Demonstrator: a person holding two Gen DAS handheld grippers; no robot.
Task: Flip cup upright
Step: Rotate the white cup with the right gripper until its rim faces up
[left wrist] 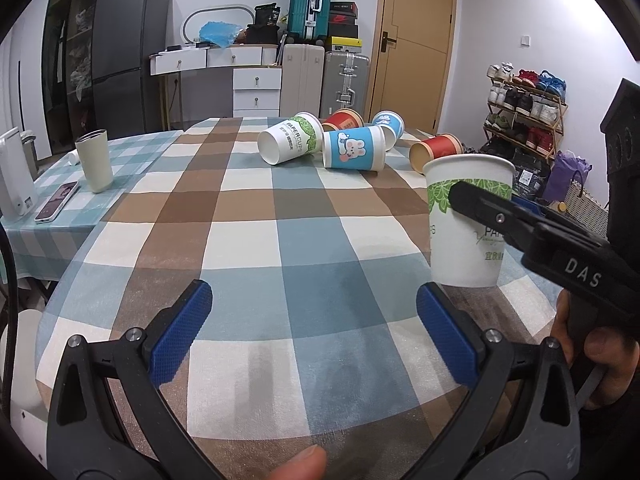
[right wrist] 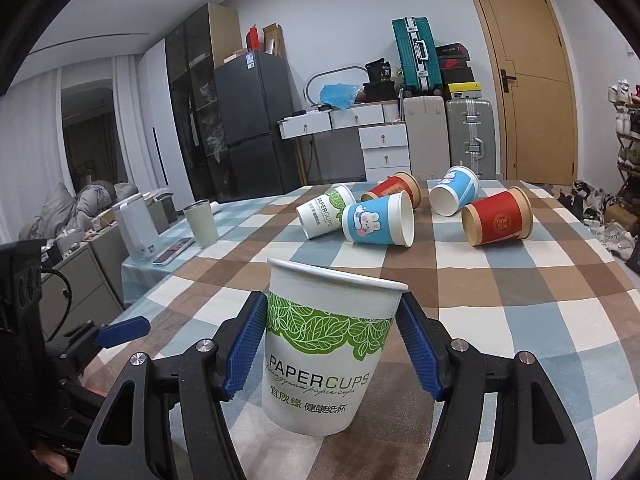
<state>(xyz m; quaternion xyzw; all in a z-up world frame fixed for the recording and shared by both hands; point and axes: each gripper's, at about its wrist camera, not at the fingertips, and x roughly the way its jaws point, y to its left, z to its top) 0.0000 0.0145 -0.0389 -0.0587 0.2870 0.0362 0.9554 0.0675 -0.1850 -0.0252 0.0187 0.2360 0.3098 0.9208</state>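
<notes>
A white paper cup with green leaves (right wrist: 324, 356) stands upright on the checked tablecloth between the blue pads of my right gripper (right wrist: 330, 350). The pads touch both its sides. The same cup (left wrist: 466, 220) shows at the right in the left wrist view, with my right gripper (left wrist: 480, 200) around it. My left gripper (left wrist: 314, 332) is open and empty, low over the cloth. Several cups lie on their sides at the far end: a white-green one (left wrist: 290, 138), a blue bunny one (left wrist: 354, 148), another blue one (left wrist: 390, 124) and two red ones (left wrist: 436, 151) (left wrist: 344, 119).
A pale tumbler (left wrist: 95, 160), a phone (left wrist: 56, 202) and a white appliance (left wrist: 14, 176) stand on the side table at the left. Table edge (left wrist: 52, 304) curves at the left. Suitcases, drawers, a fridge and a shoe rack are behind.
</notes>
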